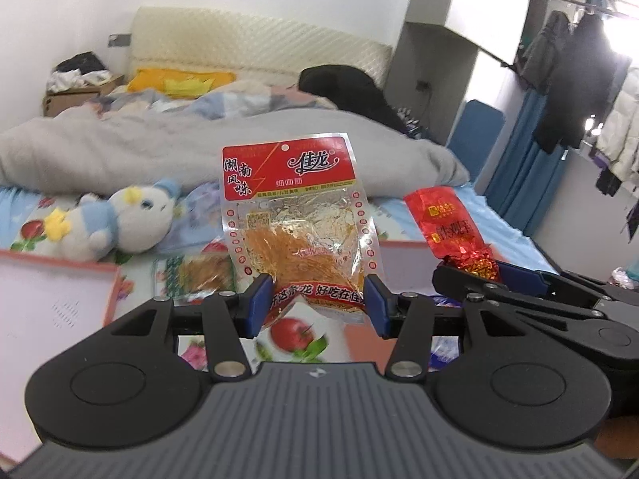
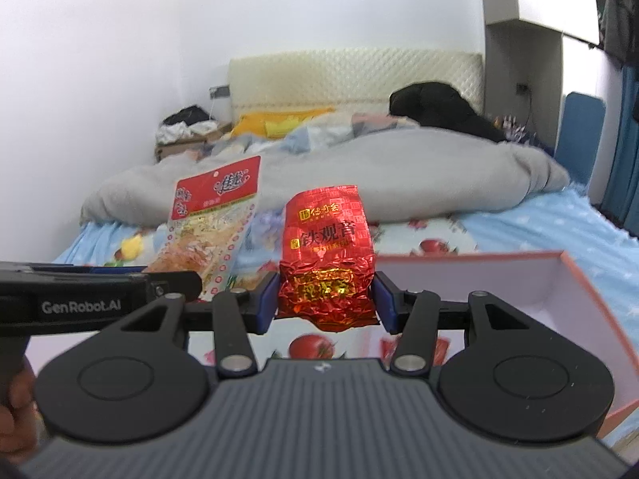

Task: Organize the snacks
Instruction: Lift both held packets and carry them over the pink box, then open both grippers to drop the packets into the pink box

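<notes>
Two packets up, one per gripper. Left gripper (image 1: 318,299): blue pads clamped on lower edge of clear snack packet (image 1: 297,215) w/ red header, packet upright above the bed (image 1: 459,211). Right gripper (image 2: 326,303): pads clamped on crinkled red foil packet (image 2: 328,255), also upright. Both packets side by side, apart, not touching. Pink-rimmed box (image 2: 559,299) open below right gripper. Another snack pack (image 1: 199,275) lies on sheet near plush toy (image 1: 120,219).
</notes>
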### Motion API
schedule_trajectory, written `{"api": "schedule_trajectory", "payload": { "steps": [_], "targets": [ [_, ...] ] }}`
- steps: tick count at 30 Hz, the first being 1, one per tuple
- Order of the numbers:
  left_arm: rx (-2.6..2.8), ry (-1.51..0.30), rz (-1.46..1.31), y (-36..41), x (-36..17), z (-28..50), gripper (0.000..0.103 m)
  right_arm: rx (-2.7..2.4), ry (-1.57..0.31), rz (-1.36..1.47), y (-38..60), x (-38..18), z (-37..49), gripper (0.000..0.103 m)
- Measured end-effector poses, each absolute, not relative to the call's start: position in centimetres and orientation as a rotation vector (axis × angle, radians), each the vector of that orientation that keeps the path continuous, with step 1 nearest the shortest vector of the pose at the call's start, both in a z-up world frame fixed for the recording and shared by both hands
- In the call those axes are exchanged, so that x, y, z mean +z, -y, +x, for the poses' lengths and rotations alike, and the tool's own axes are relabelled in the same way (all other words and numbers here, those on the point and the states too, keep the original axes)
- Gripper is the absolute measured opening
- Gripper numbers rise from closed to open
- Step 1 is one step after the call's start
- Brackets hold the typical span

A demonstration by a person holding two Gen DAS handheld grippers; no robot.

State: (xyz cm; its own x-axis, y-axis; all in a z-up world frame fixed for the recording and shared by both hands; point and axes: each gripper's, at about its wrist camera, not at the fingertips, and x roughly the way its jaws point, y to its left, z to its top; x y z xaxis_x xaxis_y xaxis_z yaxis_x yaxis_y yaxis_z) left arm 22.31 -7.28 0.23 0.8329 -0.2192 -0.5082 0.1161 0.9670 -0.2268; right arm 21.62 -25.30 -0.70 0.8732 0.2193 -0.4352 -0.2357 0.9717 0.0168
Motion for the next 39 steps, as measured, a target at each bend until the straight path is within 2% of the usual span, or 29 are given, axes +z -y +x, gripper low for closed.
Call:
{"api": "schedule_trajectory", "payload": {
  "steps": [7,12,19,21,24,26,32,39],
  "targets": [
    [-0.253,-0.559,-0.16,10.4,2.7,24.1,0.056,0.199,-0.413,-0.029,27.5,0.7,22.3,0.053],
    [-0.314,-0.591,-0.167,13.2,2.4,25.6,0.056,0.158,-0.441,-0.03,30.5,0.2,23.2,0.053],
    [-0.415,-0.668,-0.055,19.0,0.1,28.4,0.056,0.079,-0.548,-0.039,35.3,-2.2,24.9,0.053],
    [-0.427,-0.682,-0.028,20.5,-0.6,29.1,0.045,0.067,-0.582,-0.032,36.6,-3.0,25.5,0.053],
    [-0.442,-0.719,-0.032,21.9,-2.1,30.5,0.043,0.056,-0.622,-0.031,37.9,-4.2,26.2,0.053],
    [-0.436,-0.767,-0.031,22.5,-3.7,31.6,0.039,0.055,-0.68,-0.032,38.6,-5.6,27.3,0.053],
    [-0.434,-0.872,-0.046,23.0,-7.0,33.6,0.039,0.091,-0.829,-0.008,40.1,-9.2,28.6,0.053],
    [-0.411,-0.879,-0.042,22.6,-7.0,33.7,0.039,0.101,-0.859,-0.003,40.2,-10.6,28.5,0.054]
  ]
}}
